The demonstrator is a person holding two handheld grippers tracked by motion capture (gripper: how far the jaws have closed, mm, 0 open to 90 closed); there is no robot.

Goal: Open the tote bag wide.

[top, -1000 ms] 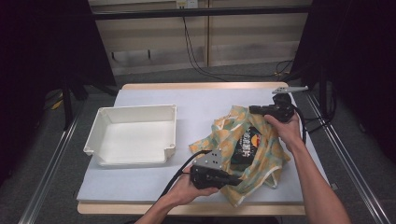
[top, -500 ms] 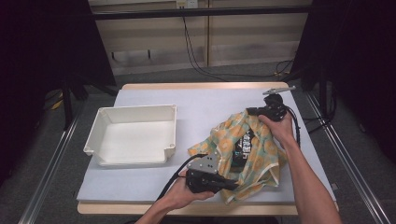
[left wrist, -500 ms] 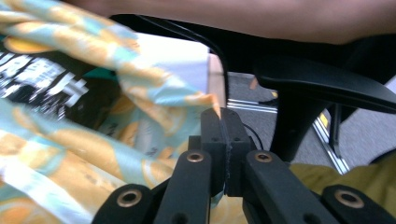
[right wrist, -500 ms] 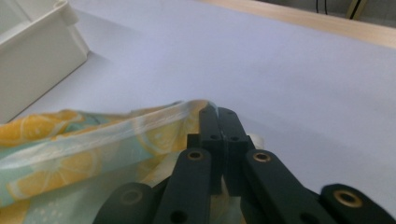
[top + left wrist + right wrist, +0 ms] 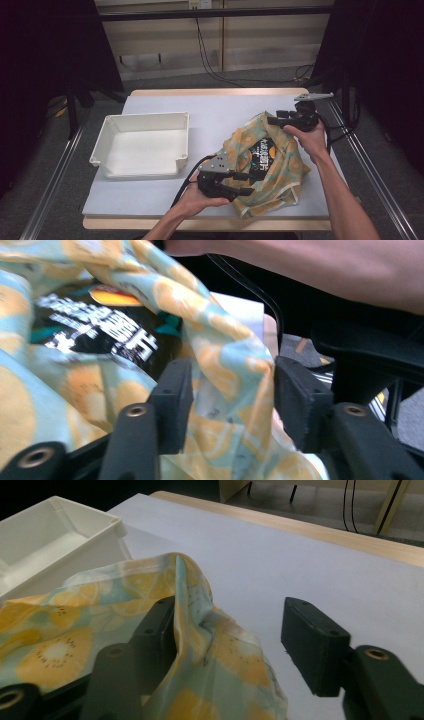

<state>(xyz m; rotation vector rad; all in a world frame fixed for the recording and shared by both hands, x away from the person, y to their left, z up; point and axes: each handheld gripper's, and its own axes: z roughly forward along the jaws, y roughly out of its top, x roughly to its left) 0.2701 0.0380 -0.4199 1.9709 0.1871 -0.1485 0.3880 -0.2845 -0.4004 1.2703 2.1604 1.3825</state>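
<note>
A cloth bag [image 5: 287, 167] printed with orange and lemon slices lies crumpled on the right of the table, with a black snack packet [image 5: 261, 154] showing in its opening. My left gripper [image 5: 247, 184] is at the bag's near edge. Its jaws have just been opening, and a fold of cloth [image 5: 225, 390] hangs loosely between the parted pads [image 5: 172, 395]. At the bag's far edge, my right gripper [image 5: 272, 119] has also just been opening. The cloth hem [image 5: 190, 605] rests against one pad [image 5: 157, 630], and the other pad stands well apart.
An empty white tray [image 5: 145, 120] sits on the left of the grey table mat [image 5: 225, 107]. Cables trail from both grippers. The table's wooden edge runs along the far side, with metal rails on both sides.
Both grippers' jaws have parted from the cloth that they pinched before. The bag's far edge has sagged onto the table. Both hands stay about where they were.
</note>
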